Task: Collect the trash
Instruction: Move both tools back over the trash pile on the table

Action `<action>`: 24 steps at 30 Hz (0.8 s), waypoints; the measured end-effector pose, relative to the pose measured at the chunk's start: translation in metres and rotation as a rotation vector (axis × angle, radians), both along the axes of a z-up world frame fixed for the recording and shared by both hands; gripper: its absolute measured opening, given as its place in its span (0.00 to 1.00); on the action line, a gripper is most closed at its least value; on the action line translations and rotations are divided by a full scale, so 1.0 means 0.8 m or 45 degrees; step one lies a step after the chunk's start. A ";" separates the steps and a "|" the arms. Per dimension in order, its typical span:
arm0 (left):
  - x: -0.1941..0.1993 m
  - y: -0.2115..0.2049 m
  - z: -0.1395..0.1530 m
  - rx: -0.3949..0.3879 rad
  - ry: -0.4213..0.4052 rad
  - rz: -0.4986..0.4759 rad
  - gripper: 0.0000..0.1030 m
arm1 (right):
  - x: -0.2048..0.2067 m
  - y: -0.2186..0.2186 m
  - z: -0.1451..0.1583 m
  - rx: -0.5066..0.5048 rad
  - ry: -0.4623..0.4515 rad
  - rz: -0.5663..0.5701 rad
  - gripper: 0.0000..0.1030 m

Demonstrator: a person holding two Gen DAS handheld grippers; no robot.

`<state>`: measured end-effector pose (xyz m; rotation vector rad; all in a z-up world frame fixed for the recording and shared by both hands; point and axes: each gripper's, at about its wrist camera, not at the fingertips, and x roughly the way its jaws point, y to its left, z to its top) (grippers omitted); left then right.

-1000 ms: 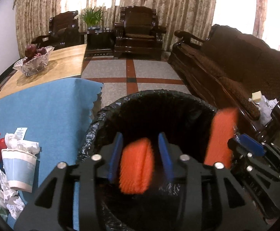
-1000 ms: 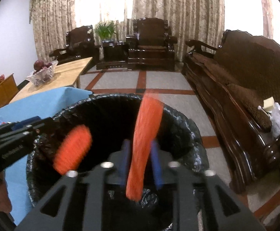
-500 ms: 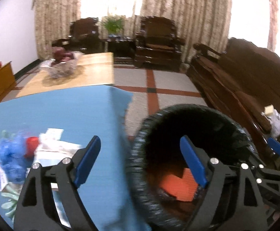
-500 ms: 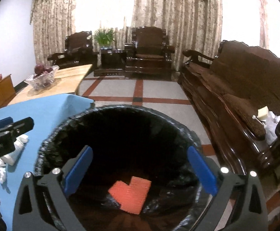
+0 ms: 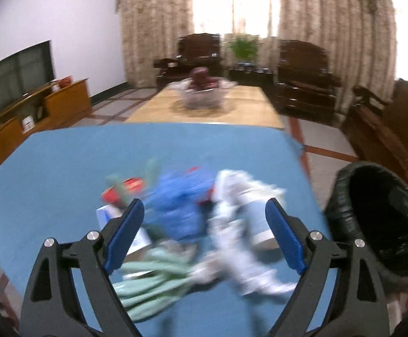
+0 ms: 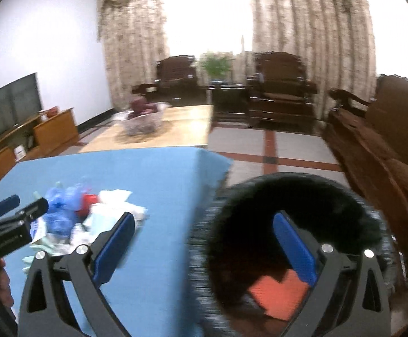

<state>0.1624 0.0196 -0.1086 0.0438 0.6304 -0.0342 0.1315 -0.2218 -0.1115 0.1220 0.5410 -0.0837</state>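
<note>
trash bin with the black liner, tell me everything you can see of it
The trash bin is a round, open-topped container lined with a crinkly black plastic bag folded over its rim. It stands upright on the tiled floor just past the corner of the blue-covered table, with the dark wooden sofa on its other side. Two flat orange pieces lie overlapping at its bottom. In the right wrist view one open finger of the right gripper shows in front of its mouth; nothing visibly touches the rim. Its outline is motion-blurred.

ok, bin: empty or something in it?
Not empty. Orange pieces lie at the bottom of the black-lined bin, seen in the right wrist view.
</note>
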 end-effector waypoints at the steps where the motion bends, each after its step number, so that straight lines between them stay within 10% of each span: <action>1: -0.002 0.012 -0.003 0.008 0.006 0.017 0.83 | 0.004 0.016 -0.004 0.010 0.003 0.039 0.94; 13: -0.026 0.079 -0.063 0.011 0.120 0.075 0.83 | 0.020 0.108 -0.053 -0.027 0.094 0.213 0.70; 24: -0.020 0.057 -0.116 0.092 0.202 0.021 0.83 | 0.018 0.109 -0.061 -0.039 0.111 0.240 0.68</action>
